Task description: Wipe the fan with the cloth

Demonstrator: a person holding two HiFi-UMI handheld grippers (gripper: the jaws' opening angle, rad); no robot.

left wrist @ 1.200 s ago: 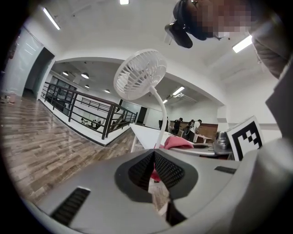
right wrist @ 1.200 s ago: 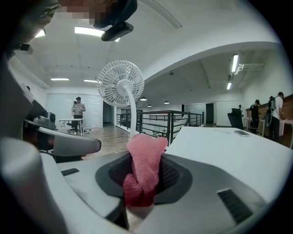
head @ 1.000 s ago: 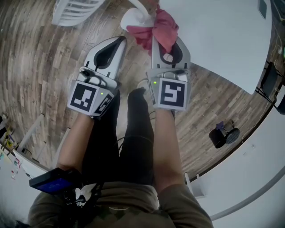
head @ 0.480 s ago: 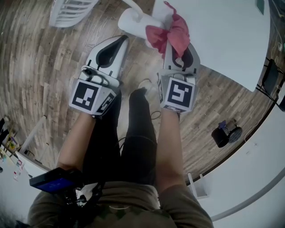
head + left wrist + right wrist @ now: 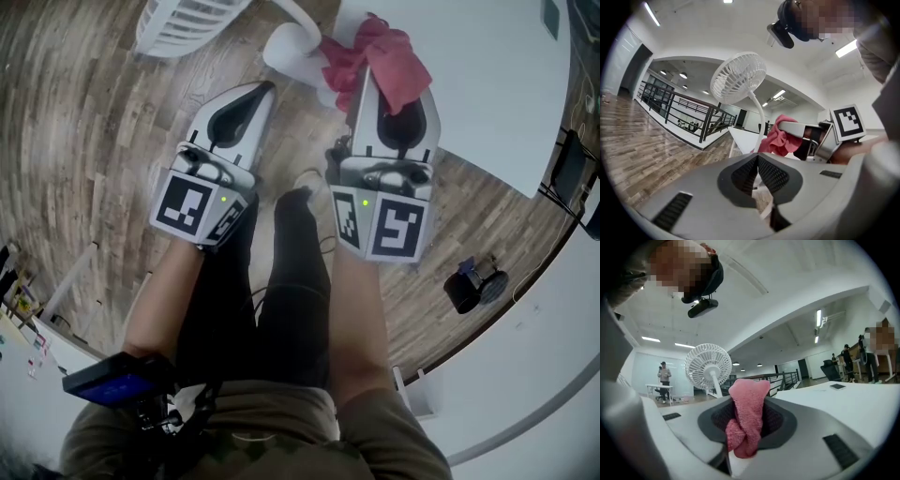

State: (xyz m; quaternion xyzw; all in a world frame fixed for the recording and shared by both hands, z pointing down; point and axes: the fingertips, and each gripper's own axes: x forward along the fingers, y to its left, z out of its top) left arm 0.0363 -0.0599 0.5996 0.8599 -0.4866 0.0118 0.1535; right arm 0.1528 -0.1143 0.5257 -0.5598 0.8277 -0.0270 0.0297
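A wood-plank floor (image 5: 84, 141) fills the left of the head view, and a white table (image 5: 487, 84) takes the upper right. At the top left stands the fan (image 5: 187, 19): white, with a round slatted cage on a thin curved neck that rises from a round base close to the table's corner. The left gripper (image 5: 262, 86) points toward that base with its 2 jaws pressed together and nothing between them, clear of the fan. To its right, the right gripper (image 5: 394, 80) has its jaws partly apart and clamped on the cloth (image 5: 384, 61), a pink, coarse-knit rag bunched between the pads, with a tuft sticking out past the tips. The cloth sits just beside the fan's base and lower neck; whether it touches them I cannot tell. In the right gripper view the cage shows beyond the cloth, to its left
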